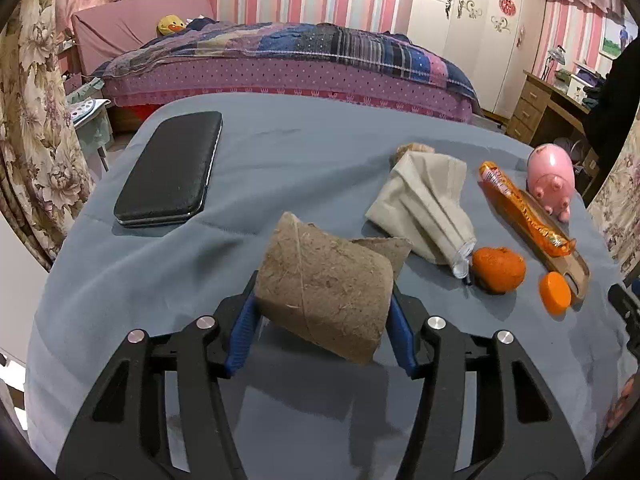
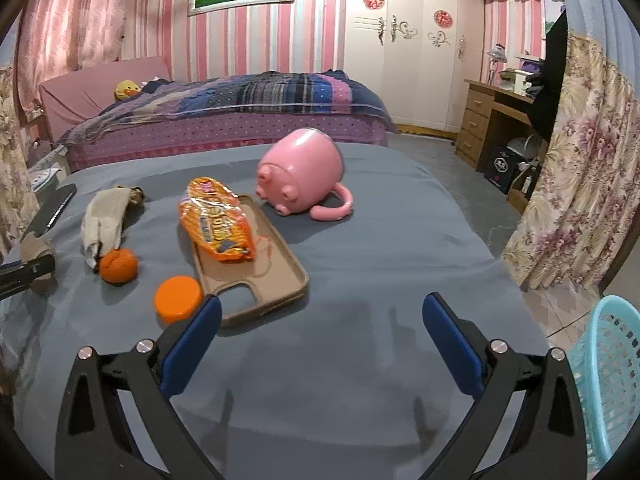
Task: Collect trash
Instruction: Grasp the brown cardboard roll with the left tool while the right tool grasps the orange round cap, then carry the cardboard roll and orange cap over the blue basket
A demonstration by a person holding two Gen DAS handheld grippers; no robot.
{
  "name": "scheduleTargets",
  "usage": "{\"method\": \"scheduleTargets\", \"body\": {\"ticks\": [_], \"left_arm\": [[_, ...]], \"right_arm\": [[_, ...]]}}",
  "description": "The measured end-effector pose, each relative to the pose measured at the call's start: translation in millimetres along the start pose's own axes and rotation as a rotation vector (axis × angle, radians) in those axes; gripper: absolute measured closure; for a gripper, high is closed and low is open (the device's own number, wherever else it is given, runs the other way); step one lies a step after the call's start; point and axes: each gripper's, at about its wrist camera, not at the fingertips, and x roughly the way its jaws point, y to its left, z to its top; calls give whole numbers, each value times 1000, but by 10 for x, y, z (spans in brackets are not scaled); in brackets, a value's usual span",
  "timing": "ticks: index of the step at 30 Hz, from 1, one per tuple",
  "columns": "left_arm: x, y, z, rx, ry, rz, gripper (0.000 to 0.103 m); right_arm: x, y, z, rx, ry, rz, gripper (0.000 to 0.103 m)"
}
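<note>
One cardboard tube [image 1: 324, 296], left of the orange peel [image 1: 498, 269], was pinched between the left gripper [image 1: 322, 322] pads; right gripper [image 2: 320, 344] spread, empty. Advice: squeeze gently, carry to the basket [image 2: 608, 376].

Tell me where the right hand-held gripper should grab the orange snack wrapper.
Grip the snack wrapper across its narrow width near the crimped near end, coming from above. It lies flat and lengthwise in the phone case, so its long sides are exposed.
</note>
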Motion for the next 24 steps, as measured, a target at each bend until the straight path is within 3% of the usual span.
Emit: {"method": "scheduleTargets", "body": {"ticks": [10,15,17,24], "left_arm": [[-98,-158,57,26,-38,55,48],[-143,-132,66,31,-51,60,48],[-155,-97,75,19,-53,61,48],[-210,-68,99,4,-70,68,48]], "right_arm": [[39,404,35,-68,18,88,7],[146,618,-22,-104,99,141,40],[173,678,-46,-127,117,148,49],[155,730,-62,-133,119,146,51]]}}
